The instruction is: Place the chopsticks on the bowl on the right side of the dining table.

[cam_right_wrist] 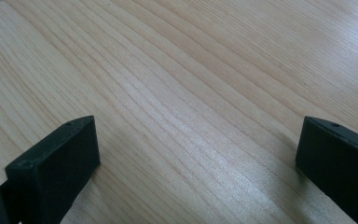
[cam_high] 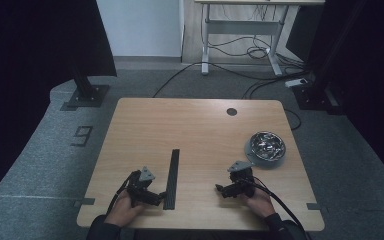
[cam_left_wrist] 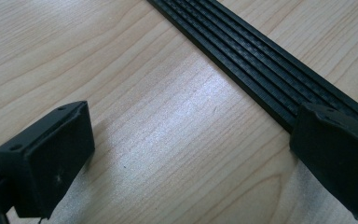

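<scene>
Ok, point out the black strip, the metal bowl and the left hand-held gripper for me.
black strip [cam_high: 172, 177], high view, middle of its length.
metal bowl [cam_high: 266, 145], high view, shiny inside.
left hand-held gripper [cam_high: 161, 196], high view, between its fingertips.

High view overlooks whole table [cam_high: 200, 125] from above; gripper views skim tabletop close, left sharing black strip [cam_left_wrist: 270, 74].

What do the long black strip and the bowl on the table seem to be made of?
The long black strip looks like matte black plastic or coated metal, I cannot tell which: lengthwise ribs with a fine woven-looking texture. The bowl looks like polished metal, probably steel: bright mirror-like reflections inside.
</scene>
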Demonstrator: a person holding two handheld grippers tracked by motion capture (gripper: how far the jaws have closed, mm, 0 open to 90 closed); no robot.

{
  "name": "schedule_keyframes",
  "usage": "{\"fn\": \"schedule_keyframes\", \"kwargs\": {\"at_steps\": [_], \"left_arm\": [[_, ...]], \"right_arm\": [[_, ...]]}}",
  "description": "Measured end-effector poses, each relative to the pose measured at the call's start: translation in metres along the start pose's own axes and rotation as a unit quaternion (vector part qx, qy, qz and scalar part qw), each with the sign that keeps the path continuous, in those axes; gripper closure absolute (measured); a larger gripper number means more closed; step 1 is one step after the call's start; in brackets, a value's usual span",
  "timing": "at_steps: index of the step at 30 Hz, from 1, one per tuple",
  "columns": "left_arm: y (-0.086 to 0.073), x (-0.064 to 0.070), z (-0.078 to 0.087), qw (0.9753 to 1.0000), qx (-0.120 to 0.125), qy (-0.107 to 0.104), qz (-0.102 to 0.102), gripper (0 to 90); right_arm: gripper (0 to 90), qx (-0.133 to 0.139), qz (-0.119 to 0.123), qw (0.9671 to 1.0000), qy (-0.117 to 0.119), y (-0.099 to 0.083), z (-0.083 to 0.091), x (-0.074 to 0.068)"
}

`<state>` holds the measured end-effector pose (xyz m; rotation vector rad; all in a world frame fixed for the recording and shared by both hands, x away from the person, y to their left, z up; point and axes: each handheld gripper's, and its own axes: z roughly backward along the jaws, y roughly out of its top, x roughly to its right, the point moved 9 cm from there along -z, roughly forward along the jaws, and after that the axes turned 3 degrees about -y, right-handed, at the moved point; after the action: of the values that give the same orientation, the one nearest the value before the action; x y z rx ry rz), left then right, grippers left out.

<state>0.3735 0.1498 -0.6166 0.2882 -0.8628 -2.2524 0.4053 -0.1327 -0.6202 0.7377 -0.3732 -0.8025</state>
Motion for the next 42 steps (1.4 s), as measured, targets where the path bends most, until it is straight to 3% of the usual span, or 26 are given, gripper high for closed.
{"fn": "schedule_keyframes", "kwargs": {"at_steps": [29,42], "left_arm": [[-0.001,-0.0001,0.0009,1.0,0.0,0.0,0.001,0.0],[-0.0011,-0.0001,0.001,1.0,0.0,0.0,0.0,0.0]], "right_arm": [[0.0,0.0,0.001,1.0,0.001,0.0001,-0.0001,0.0],[0.0,-0.009,0.004,0.9998,0.019,0.0044,-0.0005,-0.0011]]}}
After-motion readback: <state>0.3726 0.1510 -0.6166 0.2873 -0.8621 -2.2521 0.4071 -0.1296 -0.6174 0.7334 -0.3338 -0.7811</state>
